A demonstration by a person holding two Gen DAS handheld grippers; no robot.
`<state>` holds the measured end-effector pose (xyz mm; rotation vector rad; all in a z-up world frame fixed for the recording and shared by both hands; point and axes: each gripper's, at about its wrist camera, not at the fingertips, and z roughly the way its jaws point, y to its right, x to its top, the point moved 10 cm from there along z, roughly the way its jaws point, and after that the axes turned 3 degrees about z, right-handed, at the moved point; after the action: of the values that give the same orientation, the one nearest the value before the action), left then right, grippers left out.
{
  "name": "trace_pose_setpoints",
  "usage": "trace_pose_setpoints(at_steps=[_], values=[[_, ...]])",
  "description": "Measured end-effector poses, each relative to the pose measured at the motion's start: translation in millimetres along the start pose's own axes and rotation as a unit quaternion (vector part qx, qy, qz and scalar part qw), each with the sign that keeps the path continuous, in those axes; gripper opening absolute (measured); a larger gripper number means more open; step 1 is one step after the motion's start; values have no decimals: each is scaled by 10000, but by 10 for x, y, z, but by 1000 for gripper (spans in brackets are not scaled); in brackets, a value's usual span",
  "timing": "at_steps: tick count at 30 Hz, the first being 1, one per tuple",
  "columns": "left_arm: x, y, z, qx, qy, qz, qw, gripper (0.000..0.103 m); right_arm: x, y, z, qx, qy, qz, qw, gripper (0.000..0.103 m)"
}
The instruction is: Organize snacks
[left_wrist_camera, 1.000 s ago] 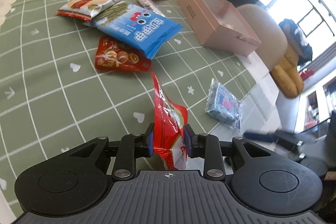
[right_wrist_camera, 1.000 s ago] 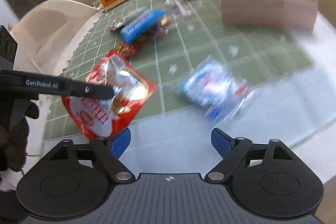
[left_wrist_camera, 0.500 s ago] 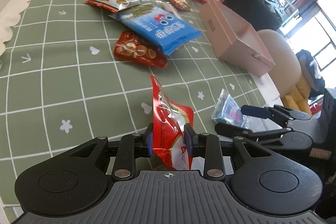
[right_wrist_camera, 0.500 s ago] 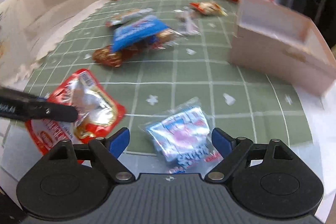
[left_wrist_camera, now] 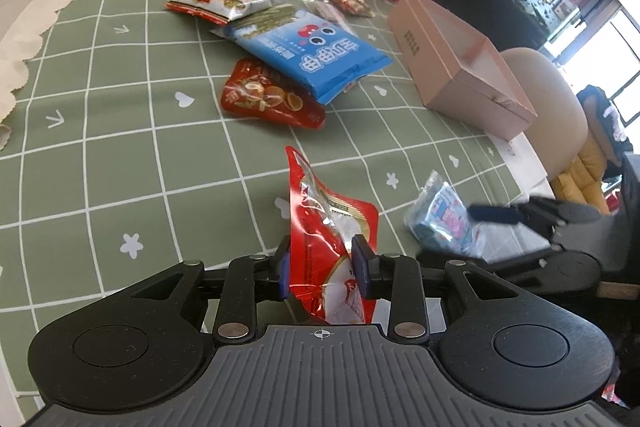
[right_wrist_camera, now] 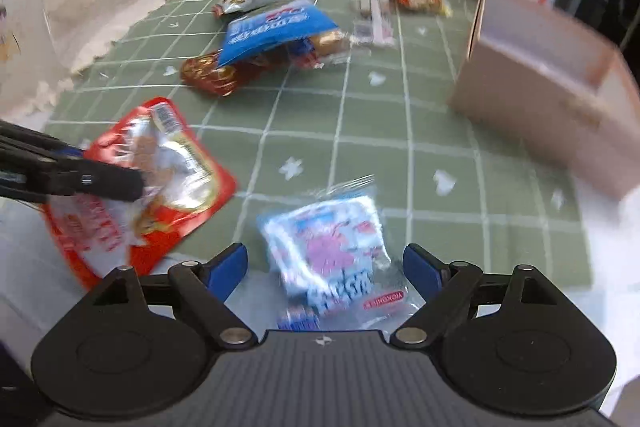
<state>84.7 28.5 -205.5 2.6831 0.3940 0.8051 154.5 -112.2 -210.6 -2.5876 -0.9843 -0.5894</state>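
Red foil crinkles between my left gripper (left_wrist_camera: 322,269), which pinches the red snack packet (left_wrist_camera: 328,227) at lower centre of its view. My right gripper (right_wrist_camera: 325,265) stands wide open around the blue-and-white packet (right_wrist_camera: 328,243), not yet pressing. Next I judge: close on it, then carry both to the pink box (left_wrist_camera: 460,67) at the upper right.

Snacks scattered on my bench

My left tongs (left_wrist_camera: 322,269) pinch the red pouch (left_wrist_camera: 328,227) on edge. A pale blue packet (right_wrist_camera: 332,251) lies flat near the bench edge between my right tongs (right_wrist_camera: 325,265), untouched. Farther off, a blue bag (left_wrist_camera: 316,57) overlaps a dark red packet (left_wrist_camera: 268,99), beside the open pink box (left_wrist_camera: 460,67).
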Motion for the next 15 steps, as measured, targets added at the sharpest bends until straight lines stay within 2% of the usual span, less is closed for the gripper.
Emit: trace_pose_setpoints(at_steps=[3,4,7,9,11,12,15], values=[[2,-8,10,-7,-28,-15,10000,35,-50,-110,-118,649,-51,256,9975,86],[1,-8,13,-1,-40,-8,10000,35,-35,-108,-145,657,27,324,9973,86],[3,-1,20,28,-74,35,10000,36,49,-41,-138,226,249,478,9983,86],[4,9,28,57,-94,67,9999,36,101,-29,-80,160,255,690,9972,86],[7,20,28,88,-113,124,9998,36,116,-62,5,147,141,823,9964,79],[9,23,27,97,-126,138,9998,36,111,-92,41,103,77,771,9969,72],[12,42,30,95,-194,141,9997,36,122,-177,15,-112,159,361,9992,61]])
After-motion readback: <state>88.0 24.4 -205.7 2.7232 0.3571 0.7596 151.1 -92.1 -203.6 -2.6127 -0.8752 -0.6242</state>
